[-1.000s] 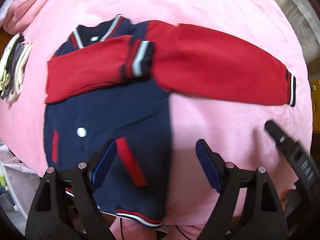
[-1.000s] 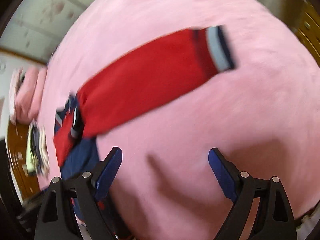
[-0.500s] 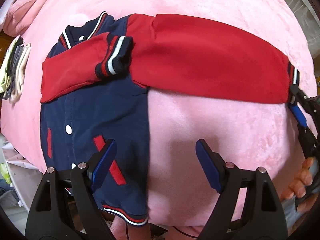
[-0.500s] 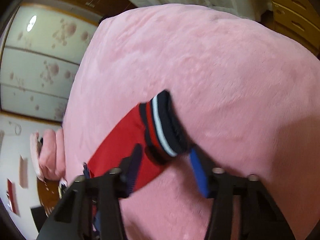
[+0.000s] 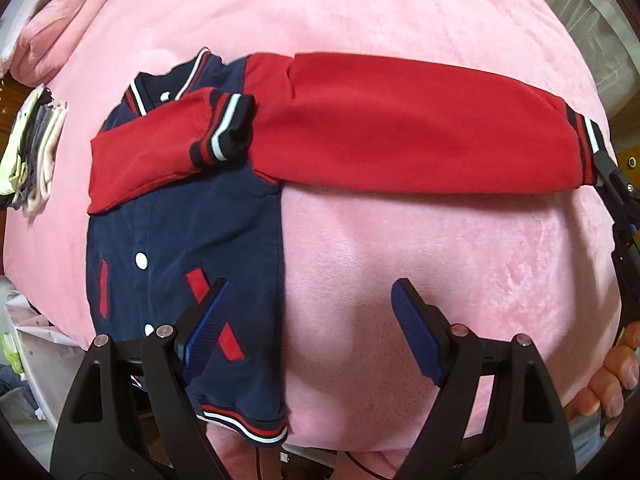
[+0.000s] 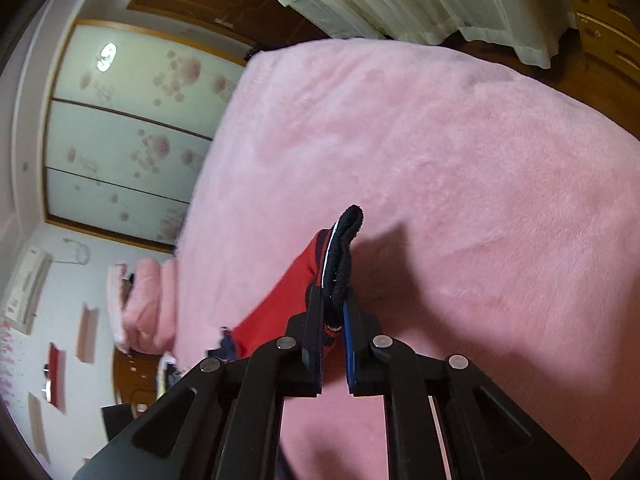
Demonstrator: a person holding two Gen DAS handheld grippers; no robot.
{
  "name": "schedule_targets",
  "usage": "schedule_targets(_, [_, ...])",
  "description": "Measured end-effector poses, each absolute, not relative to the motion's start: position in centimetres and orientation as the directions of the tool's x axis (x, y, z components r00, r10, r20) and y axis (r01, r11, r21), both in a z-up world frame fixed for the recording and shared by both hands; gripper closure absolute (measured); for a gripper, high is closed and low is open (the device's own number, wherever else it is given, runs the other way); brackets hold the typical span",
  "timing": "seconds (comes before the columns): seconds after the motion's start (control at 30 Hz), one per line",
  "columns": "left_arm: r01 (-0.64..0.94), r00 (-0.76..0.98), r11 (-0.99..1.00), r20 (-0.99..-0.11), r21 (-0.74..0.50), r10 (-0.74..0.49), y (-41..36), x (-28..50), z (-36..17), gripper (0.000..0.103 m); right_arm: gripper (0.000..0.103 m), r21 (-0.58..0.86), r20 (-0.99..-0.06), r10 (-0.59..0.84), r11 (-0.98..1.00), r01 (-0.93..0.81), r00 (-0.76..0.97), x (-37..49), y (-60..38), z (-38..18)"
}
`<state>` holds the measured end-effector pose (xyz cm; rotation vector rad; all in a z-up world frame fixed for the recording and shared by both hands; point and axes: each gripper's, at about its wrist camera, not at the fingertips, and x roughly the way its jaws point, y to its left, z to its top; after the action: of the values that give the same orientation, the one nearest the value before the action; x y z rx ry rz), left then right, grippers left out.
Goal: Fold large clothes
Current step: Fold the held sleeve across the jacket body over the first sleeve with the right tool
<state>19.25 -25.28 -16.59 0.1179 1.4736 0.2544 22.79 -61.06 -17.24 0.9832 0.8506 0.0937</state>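
- My right gripper (image 6: pixel 334 312) is pinched on the striped cuff (image 6: pixel 342 256) of the jacket's outstretched red sleeve (image 5: pixel 420 128); jaws have just been closing, cuff between them, pads now pressing it.
- Cuff edge sticks up past my right fingertips, dark rib with a white stripe; red sleeve trails away to the left of the tool.
- In the left wrist view the right gripper (image 5: pixel 604 168) sits at the far end of that sleeve, at the right edge; my right hand (image 5: pixel 612 376) shows low right.
- My left gripper (image 5: pixel 308 320) is spread wide, holding nothing, touching nothing that I can see.
- Left gripper's left finger (image 5: pixel 208 328) hangs over the jacket's lower front; right finger (image 5: pixel 416 336) over bare pink blanket (image 5: pixel 460 260).
- Jacket (image 5: pixel 188 232), navy body with red sleeves, lies flat on the blanket ahead and left of the left gripper.
- Other sleeve (image 5: pixel 152 156) is folded across the chest, its cuff near the collar.
- Small stack of folded clothes (image 5: pixel 32 156) far left of the tool.
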Motion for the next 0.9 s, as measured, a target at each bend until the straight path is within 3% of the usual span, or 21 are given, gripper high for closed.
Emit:
schedule_targets(0.4, [-0.15, 0.123, 0.948, -0.946, 0.282, 0.3, -22.3, 18.2, -14.9, 0.024, 0.095, 0.795, -0.488, 0.459, 0.585, 0.161, 0.742, 19.8, -58.9, -12.6])
schedule_targets(0.67, [-0.215, 0.239, 0.963, -0.947, 0.164, 0.215, -16.5, 18.3, -11.0, 0.024, 0.096, 0.793, -0.42, 0.464, 0.606, 0.067, 0.78, 18.7, -53.8, -7.3])
schedule_targets(0.9, [-0.139, 0.322, 0.984, -0.935, 0.109, 0.149, -9.3, 17.9, -9.0, 0.024, 0.096, 0.767, -0.411, 0.435, 0.639, 0.046, 0.801, 19.4, -46.8, -3.3])
